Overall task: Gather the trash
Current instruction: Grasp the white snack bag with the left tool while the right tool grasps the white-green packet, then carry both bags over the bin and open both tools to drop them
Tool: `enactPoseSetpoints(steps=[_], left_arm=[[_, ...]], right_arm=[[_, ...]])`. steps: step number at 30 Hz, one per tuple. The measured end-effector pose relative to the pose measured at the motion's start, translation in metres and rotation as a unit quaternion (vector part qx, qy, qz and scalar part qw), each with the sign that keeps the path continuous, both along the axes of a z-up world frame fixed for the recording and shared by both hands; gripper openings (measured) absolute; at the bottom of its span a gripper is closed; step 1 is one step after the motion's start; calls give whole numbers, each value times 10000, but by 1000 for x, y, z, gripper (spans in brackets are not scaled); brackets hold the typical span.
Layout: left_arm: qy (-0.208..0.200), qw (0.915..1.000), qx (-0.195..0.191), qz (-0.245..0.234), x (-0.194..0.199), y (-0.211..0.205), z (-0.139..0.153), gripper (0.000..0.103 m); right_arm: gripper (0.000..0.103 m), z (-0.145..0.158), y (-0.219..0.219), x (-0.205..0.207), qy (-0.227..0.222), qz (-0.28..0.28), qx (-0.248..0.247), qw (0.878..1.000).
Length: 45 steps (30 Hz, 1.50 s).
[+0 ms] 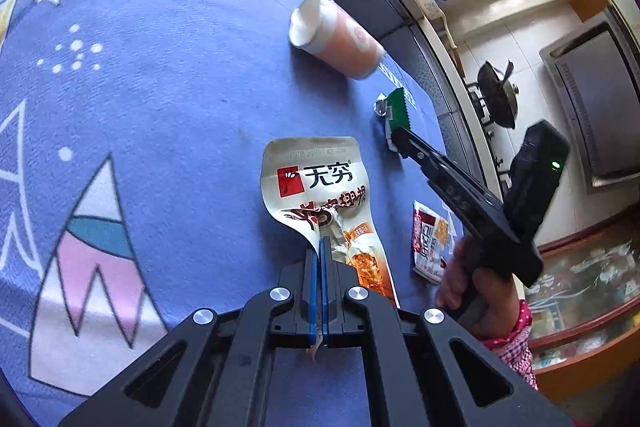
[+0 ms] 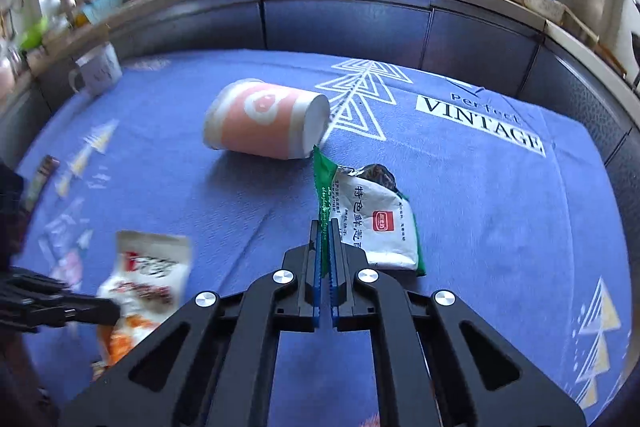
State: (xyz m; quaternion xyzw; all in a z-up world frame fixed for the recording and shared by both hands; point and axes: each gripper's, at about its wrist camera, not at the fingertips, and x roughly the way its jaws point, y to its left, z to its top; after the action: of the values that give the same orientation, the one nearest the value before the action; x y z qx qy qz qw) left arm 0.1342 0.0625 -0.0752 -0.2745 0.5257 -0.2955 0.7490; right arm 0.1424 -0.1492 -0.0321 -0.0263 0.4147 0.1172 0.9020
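Observation:
In the left wrist view my left gripper [image 1: 320, 247] is shut on the lower end of a white and brown snack wrapper [image 1: 316, 179], which hangs over the blue cloth [image 1: 180, 107]. My right gripper [image 2: 325, 227] is shut on the green edge of a white and green wrapper [image 2: 376, 223]. A pink and white paper cup [image 2: 260, 125] lies on its side just beyond that wrapper. The left wrist view also shows the right gripper [image 1: 394, 139] with its wrapper [image 1: 394, 111], the cup [image 1: 336, 39] and a small red and white packet [image 1: 430, 239] lying on the cloth.
A white mug [image 2: 98, 71] stands at the cloth's back left. Dark cabinet fronts [image 2: 344, 23] and a cluttered counter with bottles run behind the table. A stove with a wok [image 1: 496, 95] lies beyond the table's edge. A hand [image 1: 460, 287] in a pink sleeve holds the right gripper.

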Motion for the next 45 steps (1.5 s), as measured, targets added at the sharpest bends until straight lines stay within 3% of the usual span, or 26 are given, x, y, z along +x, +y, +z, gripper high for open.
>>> enactPoseSetpoints(steps=[4,9,15,20,28,35,45], left_arm=[[-130,9996,27,-259,-5,-20,9,2],[-287,9977,62,-609,-18,-46,23,2],[-526,9931,150,-1037,-34,-81,44,2],[-663,9864,340,-1466,-43,-125,55,2],[-965,9670,645,-2267,-45,-222,72,2],[-1342,9418,961,-2929,-52,-318,83,2],[-1753,9129,1353,-3428,-55,-443,82,2]], right_arm=[[3,18,-25,-49,-18,92,899,9959],[3,31,-59,-111,-196,-60,1645,9862],[3,41,-101,-168,-659,-561,1862,9787],[3,42,-142,-190,-897,-998,2058,9694],[3,28,-219,-220,-1081,-1793,2253,9515],[3,11,-293,-247,-1218,-2562,2417,9280],[3,-9,-379,-266,-1370,-3300,2505,8997]])
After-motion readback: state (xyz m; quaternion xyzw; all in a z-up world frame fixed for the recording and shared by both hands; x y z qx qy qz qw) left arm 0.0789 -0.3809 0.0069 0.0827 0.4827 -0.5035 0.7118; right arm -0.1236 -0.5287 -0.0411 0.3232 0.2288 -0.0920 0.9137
